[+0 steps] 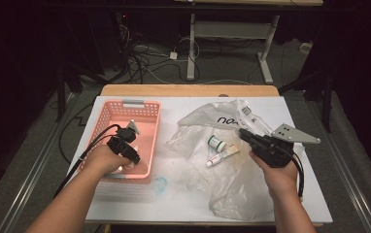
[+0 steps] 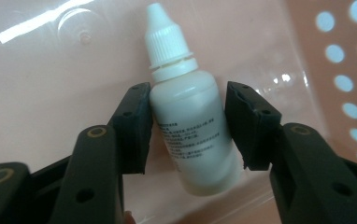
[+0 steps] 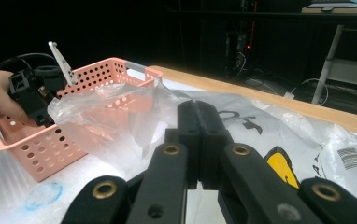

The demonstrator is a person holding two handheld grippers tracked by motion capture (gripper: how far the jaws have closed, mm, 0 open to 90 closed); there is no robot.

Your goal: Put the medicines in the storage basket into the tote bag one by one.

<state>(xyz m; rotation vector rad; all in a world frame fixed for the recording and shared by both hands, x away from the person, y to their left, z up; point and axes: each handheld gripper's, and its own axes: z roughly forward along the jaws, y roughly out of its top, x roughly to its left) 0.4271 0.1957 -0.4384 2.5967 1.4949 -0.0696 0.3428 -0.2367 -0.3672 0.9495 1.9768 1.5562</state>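
Inside the pink basket (image 1: 107, 116), the left gripper (image 2: 186, 126) straddles a white dropper bottle (image 2: 190, 126), jaws spread, one pad touching. Beside the basket, the right gripper (image 3: 197, 140) (jaws pressed together) pinches a clear plastic bag (image 3: 116, 126).

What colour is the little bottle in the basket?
White all over, cap too, with tiny dark print. The little bottle shows best in the left gripper view.

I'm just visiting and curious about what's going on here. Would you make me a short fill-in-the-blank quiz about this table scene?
1. The white dropper bottle lies between the left gripper jaws, inside the ____ basket.
2. The right gripper has its jaws shut on a clear plastic ____.
3. The small jar on the table has a ____ lid.
4. Next to that jar lies a small ____.

Missing words: pink; bag; green; tube
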